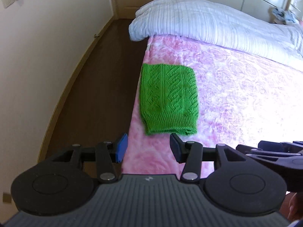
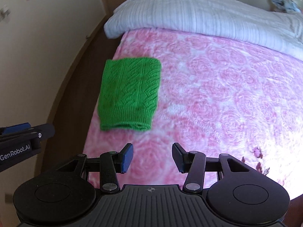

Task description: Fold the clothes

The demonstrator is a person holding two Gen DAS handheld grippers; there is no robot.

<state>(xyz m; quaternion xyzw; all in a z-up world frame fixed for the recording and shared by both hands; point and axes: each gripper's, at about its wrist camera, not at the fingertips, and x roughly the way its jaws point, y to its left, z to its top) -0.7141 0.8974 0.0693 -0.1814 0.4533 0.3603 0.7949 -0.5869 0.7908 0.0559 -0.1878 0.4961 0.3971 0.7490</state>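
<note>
Tongs [image 1: 148, 147] [image 2: 152, 158] spread above folded sweater [image 1: 168, 98]

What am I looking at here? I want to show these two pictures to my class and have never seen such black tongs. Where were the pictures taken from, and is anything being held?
A person holds a two-finger clamp in each hand, each carrying a wide-angle camera looking forward along its fingers. One picture comes from the left gripper, the other from the right gripper. Both are open and hold nothing. Ahead, a folded green sweater lies on a pink blanket near the bed's edge, with a white quilt beyond.
</note>
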